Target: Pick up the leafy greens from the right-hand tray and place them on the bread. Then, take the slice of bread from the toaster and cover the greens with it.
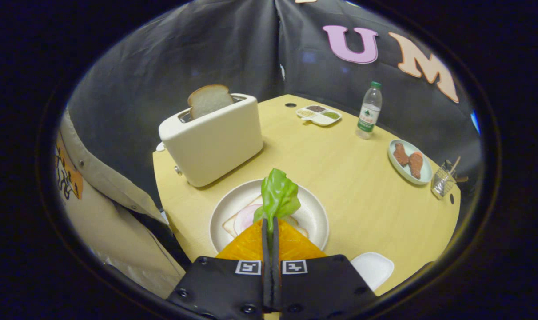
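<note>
My gripper (270,221) is shut on the leafy greens (278,195), which stick up from between the fingertips. The greens hang over a round white plate (313,209) just ahead of the fingers. On that plate lies a slice of bread (230,226) topped with a pale pink round of ham (244,217), partly hidden by the fingers. Beyond the plate stands a cream toaster (213,142) with a slice of bread (209,100) sticking up from its slot.
A small white tray (373,269) lies to the right of the fingers. Farther off on the wooden table (362,195) are a divided dish of seasonings (320,114), a water bottle (368,111), a plate of fried pieces (409,162) and a wire basket (444,180). A person's light sleeve (113,213) is beside the table.
</note>
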`<move>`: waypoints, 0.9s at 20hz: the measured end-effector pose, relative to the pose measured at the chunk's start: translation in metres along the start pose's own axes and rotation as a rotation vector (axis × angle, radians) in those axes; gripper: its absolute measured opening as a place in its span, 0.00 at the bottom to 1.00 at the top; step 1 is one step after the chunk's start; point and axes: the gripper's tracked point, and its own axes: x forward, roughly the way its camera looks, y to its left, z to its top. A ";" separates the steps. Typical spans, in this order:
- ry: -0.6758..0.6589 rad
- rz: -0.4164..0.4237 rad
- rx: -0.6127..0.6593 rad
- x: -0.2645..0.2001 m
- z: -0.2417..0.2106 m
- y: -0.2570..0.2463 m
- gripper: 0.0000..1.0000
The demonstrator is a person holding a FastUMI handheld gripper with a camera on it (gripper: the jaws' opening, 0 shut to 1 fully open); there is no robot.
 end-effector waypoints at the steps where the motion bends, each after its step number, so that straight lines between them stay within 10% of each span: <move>1: 0.010 0.014 -0.011 0.004 -0.002 0.006 0.03; 5: 0.051 0.052 -0.039 0.022 -0.007 0.017 0.04; 14: 0.141 0.010 -0.075 0.041 -0.017 0.001 0.41; 18: 0.107 0.007 -0.074 0.035 0.002 0.007 0.87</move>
